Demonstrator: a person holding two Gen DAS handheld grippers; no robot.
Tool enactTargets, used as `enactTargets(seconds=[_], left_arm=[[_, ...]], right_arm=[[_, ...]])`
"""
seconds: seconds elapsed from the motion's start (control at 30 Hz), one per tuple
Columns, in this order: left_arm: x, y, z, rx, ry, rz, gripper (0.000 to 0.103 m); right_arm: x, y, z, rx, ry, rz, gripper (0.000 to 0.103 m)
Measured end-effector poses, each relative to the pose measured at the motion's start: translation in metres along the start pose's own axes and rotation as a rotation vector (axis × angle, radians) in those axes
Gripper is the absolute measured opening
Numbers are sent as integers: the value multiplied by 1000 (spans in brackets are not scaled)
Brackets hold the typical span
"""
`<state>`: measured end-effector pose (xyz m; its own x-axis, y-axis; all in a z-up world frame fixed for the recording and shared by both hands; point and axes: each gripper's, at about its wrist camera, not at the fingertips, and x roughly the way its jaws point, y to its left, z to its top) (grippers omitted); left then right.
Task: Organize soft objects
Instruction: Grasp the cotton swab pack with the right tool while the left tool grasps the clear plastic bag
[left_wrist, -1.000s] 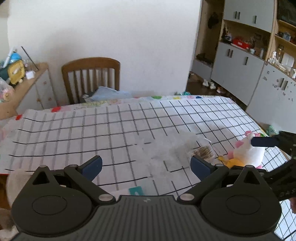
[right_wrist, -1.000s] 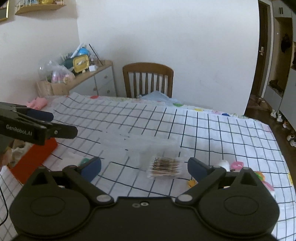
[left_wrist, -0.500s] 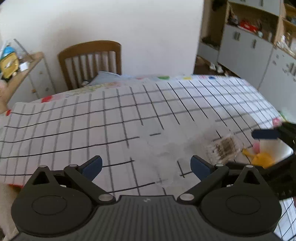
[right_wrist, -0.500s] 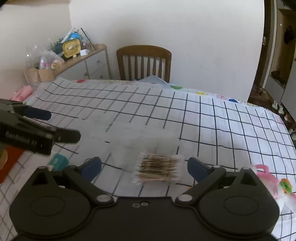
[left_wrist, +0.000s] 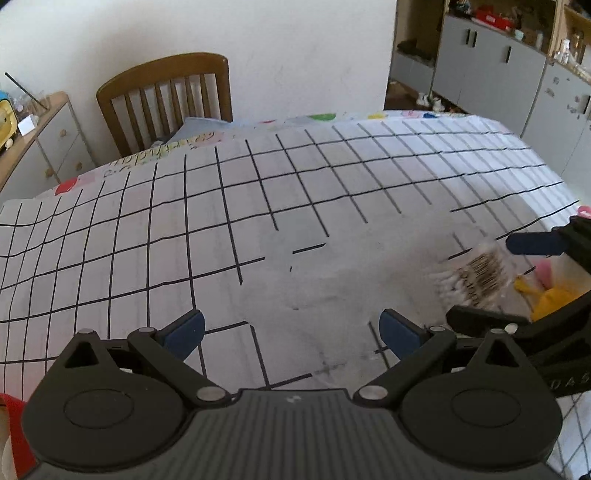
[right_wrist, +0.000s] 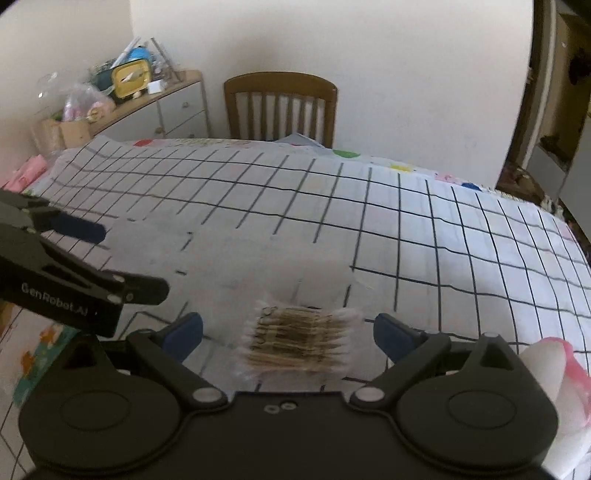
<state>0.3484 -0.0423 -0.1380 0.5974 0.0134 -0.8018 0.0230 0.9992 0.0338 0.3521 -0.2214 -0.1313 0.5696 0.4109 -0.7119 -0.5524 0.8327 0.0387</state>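
Note:
A pack of cotton swabs (right_wrist: 295, 339) lies on the checked tablecloth (right_wrist: 424, 229), between the spread fingers of my right gripper (right_wrist: 290, 330), which is open and low over it. A clear plastic bag (left_wrist: 332, 280) lies flat just beyond my left gripper (left_wrist: 291, 328), which is also open and holds nothing. In the left wrist view, the swab pack (left_wrist: 476, 275) and my right gripper (left_wrist: 485, 280) show at the right, with a white, pink and yellow plush toy (left_wrist: 550, 291) behind them. The plush toy (right_wrist: 554, 369) sits at the right wrist view's lower right. My left gripper (right_wrist: 127, 260) reaches in from that view's left.
A wooden chair (left_wrist: 166, 99) stands at the table's far side with a blue cloth (left_wrist: 199, 129) on its seat. A cluttered dresser (right_wrist: 147, 99) is at the far left, grey cabinets (left_wrist: 498, 62) at the right. A red object (left_wrist: 11, 424) and a colourful packet (right_wrist: 40, 350) lie near the front left.
Both grippers have come down and forward towards the table. The swab pack now sits between my right gripper's fingers, and the clear bag is closer under my left gripper.

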Motion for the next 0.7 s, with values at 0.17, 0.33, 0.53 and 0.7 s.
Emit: enactTargets(seconds=[0.17, 0.33, 0.53, 0.7], left_arm=[[7, 1, 0, -7, 8, -4, 90], [12, 7, -1, -29, 20, -26, 55], [10, 15, -1, -48, -1, -35, 33], [4, 18, 0, -61, -30, -29, 23]], right_arm=[[6, 2, 0, 1, 10, 23, 94], [8, 4, 0, -4, 5, 8, 86], [7, 1, -1, 4, 0, -13, 71], [1, 1, -4, 18, -11, -16, 69]])
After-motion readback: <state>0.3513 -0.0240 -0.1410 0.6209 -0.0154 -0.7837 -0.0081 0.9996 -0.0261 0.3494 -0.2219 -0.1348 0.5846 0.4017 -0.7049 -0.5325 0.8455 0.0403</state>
